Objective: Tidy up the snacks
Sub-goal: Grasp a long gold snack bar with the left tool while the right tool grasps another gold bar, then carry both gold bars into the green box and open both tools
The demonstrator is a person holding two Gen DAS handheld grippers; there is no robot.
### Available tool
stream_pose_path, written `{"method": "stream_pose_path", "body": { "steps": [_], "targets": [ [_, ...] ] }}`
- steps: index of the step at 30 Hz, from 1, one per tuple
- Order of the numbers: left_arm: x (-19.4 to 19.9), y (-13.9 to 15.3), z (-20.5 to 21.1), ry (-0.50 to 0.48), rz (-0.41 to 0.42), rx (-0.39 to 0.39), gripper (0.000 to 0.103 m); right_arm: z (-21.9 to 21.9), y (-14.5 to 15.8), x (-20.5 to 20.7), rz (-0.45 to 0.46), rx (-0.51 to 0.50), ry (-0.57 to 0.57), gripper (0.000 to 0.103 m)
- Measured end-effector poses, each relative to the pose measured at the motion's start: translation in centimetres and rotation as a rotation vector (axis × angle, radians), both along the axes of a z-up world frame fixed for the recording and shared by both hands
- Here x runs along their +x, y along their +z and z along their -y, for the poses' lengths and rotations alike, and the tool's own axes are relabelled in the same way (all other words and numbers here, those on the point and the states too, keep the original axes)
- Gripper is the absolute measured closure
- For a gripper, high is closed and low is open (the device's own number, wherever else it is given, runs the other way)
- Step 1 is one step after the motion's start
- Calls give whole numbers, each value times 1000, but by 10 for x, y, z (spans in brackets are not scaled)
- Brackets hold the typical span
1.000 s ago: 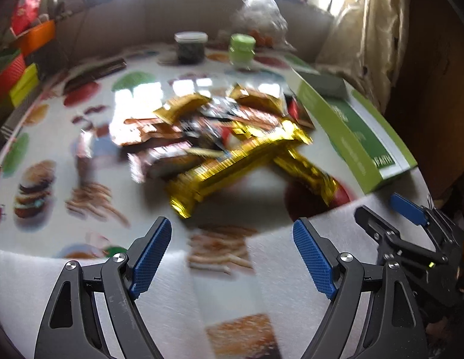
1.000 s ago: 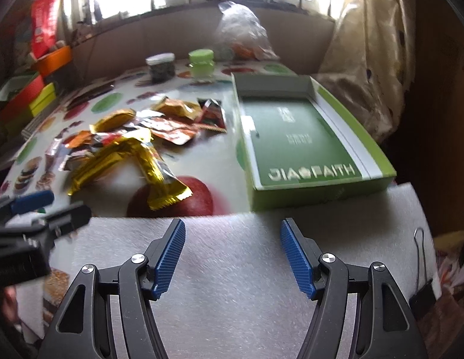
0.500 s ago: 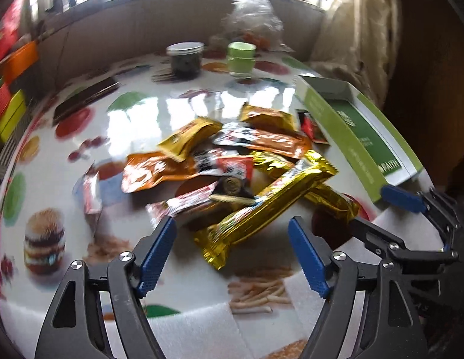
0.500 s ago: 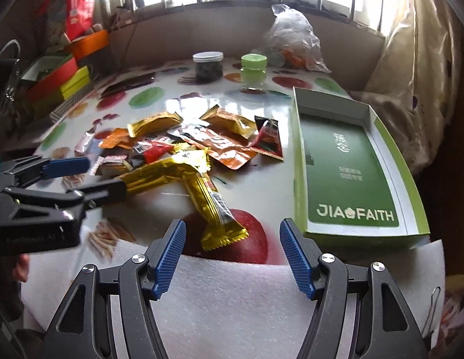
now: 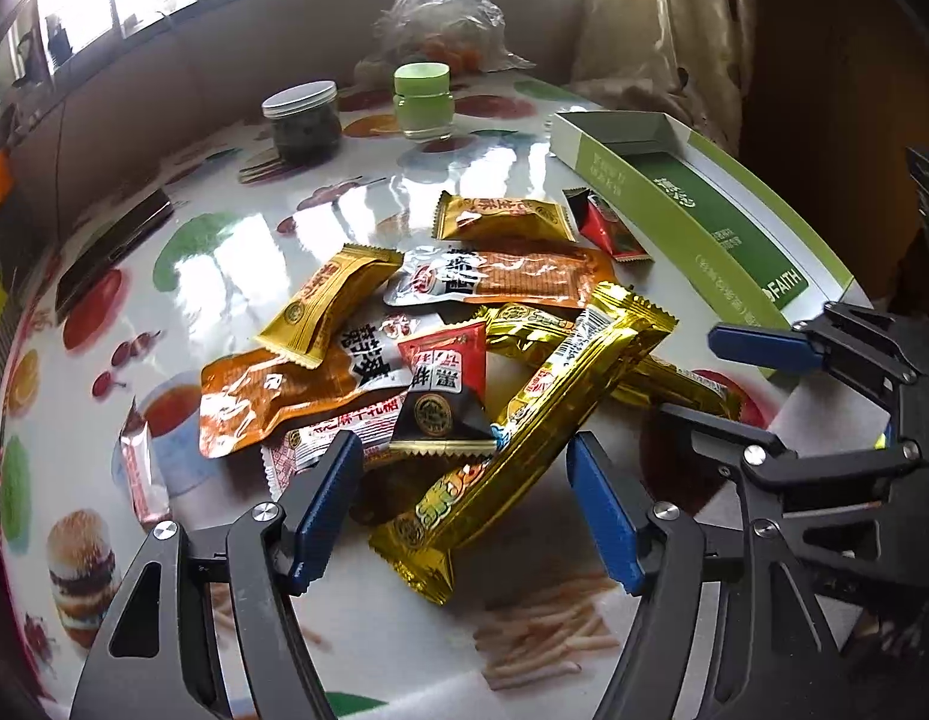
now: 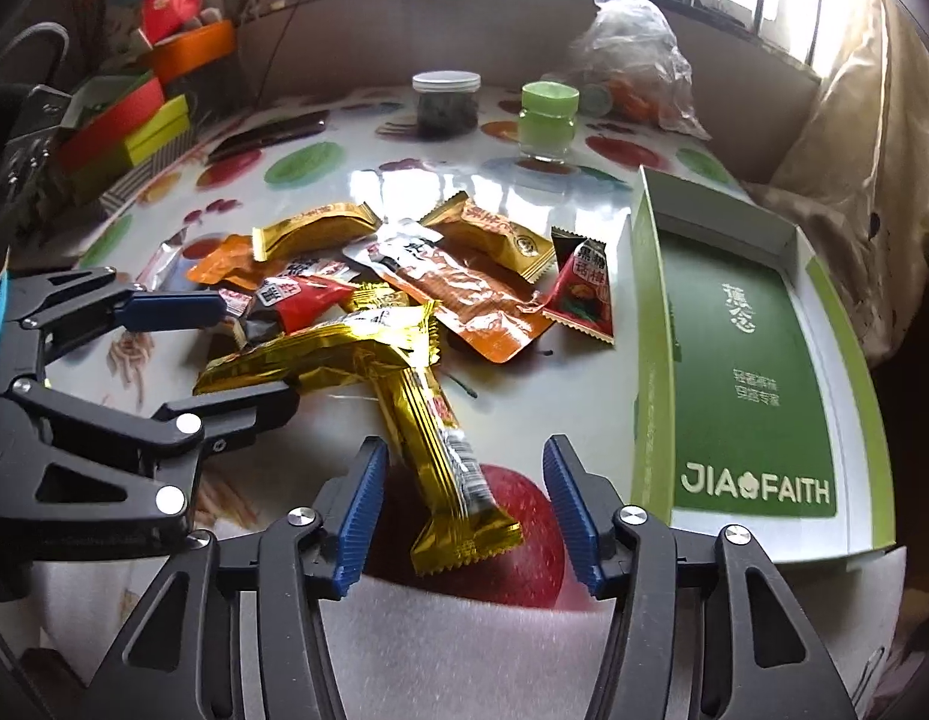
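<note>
At the far left of my left wrist view a small silver-pink packet [image 5: 141,471] lies alone on the printed tablecloth [image 5: 236,252]. Moving right, the snack pile [image 5: 440,348] fills the centre of the frame: orange pouches, a red-and-black sachet, gold wrappers all overlapping. My left gripper [image 5: 464,516] sits at the bottom centre, jaws spread but just closing in, and the near end of a long gold bar [image 5: 524,438] lies between the pads, neither one touching it. Over to my right wrist view: the right gripper [image 6: 458,510] is also spread and narrowing, straddling the tail of a second gold bar [image 6: 446,462] at lower centre, with clear gaps either side. Far right, the green box [image 6: 758,384] lies open with nothing inside, just beside the pile.
</note>
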State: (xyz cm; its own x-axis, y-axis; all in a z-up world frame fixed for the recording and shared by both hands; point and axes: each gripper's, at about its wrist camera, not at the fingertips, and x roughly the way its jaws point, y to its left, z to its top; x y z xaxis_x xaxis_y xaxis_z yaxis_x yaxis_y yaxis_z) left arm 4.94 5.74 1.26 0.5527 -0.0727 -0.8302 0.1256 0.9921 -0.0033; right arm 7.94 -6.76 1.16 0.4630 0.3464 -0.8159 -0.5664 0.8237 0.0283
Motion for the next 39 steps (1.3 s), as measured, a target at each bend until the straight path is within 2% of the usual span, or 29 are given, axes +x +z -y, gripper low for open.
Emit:
{"method": "stream_pose_path", "body": {
  "steps": [1, 3, 8, 10, 15, 21, 28, 39],
  "targets": [
    [1, 0, 0, -1, 0, 5, 33, -1, 0, 1, 1, 3, 5, 54],
    [4, 1, -1, 1, 2, 3, 42, -5, -1, 3, 3, 4, 20, 55],
    [10, 2, -4, 11, 4, -10, 46, -13, -7, 8, -23, -2, 42, 69],
    [11, 2, -3, 8, 6, -4, 47, -14, -8, 8, -24, 5, 40, 71],
    [15, 2, -1, 5, -6, -15, 69, -12, -6, 5, -40, 45, 38, 80],
    [16, -5, 1, 23, -26, -23, 71, -6, -4, 2, -43, 65, 16, 81],
    [16, -5, 2, 38, -42, -60, 79, 3, 0, 1, -53, 103, -12, 81],
    [12, 1, 2, 80, -44, -108, 79, 18, 13, -5, -43, 162, -43, 81]
  ]
}}
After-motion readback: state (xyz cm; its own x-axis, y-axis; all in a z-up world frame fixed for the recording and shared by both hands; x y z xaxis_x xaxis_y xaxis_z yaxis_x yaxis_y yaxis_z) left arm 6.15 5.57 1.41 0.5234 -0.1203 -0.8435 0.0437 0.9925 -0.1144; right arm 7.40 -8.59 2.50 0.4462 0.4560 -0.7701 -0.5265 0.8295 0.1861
